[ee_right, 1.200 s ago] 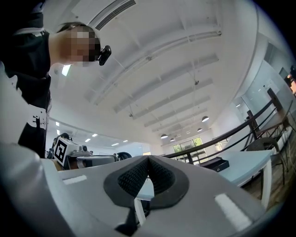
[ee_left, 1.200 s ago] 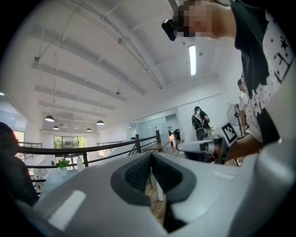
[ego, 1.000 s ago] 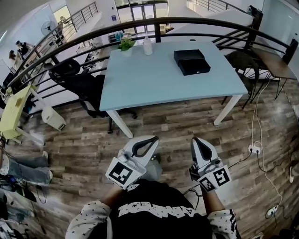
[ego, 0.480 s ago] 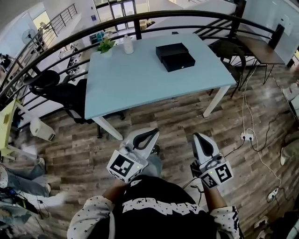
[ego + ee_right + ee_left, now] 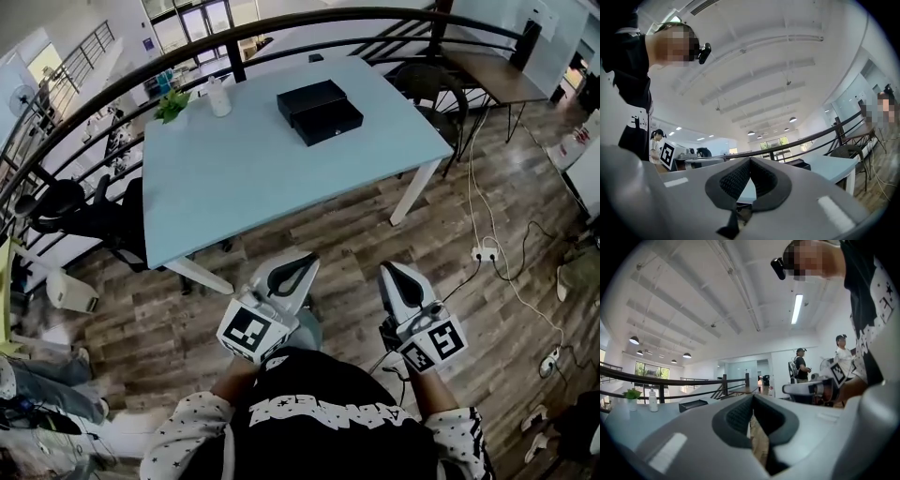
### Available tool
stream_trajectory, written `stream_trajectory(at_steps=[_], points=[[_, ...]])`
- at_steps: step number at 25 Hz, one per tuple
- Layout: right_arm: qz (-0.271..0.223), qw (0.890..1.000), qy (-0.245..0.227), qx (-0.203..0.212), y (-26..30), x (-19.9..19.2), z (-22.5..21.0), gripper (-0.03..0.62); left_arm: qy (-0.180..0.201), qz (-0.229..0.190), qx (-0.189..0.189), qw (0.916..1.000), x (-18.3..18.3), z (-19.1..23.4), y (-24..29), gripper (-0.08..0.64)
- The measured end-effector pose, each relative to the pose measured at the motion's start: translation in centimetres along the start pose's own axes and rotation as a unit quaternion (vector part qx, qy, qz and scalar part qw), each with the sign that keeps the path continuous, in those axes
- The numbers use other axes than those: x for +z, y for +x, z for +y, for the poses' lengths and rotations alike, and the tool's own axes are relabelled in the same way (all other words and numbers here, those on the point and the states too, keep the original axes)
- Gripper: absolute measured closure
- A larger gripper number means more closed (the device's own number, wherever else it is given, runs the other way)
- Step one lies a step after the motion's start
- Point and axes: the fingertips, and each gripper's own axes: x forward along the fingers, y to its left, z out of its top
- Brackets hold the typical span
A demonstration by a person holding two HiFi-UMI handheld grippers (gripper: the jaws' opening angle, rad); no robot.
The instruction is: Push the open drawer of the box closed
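Note:
The black box [image 5: 309, 97] lies on the far right part of the light blue table [image 5: 244, 169], its drawer [image 5: 330, 120] pulled out toward me. Both grippers are held low near my body, over the wooden floor and well short of the table. My left gripper [image 5: 305, 260] has its jaws shut with nothing between them. So does my right gripper [image 5: 387, 270]. The left gripper view shows the left gripper [image 5: 752, 399] with the box [image 5: 693, 404] far off on the table. The right gripper view shows the right gripper [image 5: 750, 161] and the box [image 5: 799, 163] in the distance.
A small plant [image 5: 172, 105] and a white bottle [image 5: 219, 97] stand at the table's far edge. A dark curved railing [image 5: 281, 26] runs behind it. A black office chair [image 5: 66, 202] is at the left. A power strip [image 5: 484, 252] and cables lie on the floor at right.
The table and box have shifted left and come closer in the head view as I walk. Both grippers stay low and shut.

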Motion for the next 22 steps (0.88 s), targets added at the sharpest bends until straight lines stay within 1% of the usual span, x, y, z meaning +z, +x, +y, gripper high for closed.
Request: stream_trajectory(at_steps=[12, 16, 22], points=[[0.017, 0.999, -0.005, -0.042, 5.9, 0.5, -4.0, 0.600, -0.005, -0.008, -0.045, 0.9990, 0.7, 6.2, 5.9, 0.560], [0.025, 0.998, -0.014, -0.048, 8.2, 0.9, -5.0, 0.600, -0.009, -0.015, -0.050, 0.9986, 1.1, 8.9, 7.6, 0.560], [0.039, 0.997, -0.018, -0.065, 12.8, 0.9, -7.0, 0.600, -0.018, -0.012, -0.060, 0.9980, 0.7, 13.4, 10.0, 0.560]])
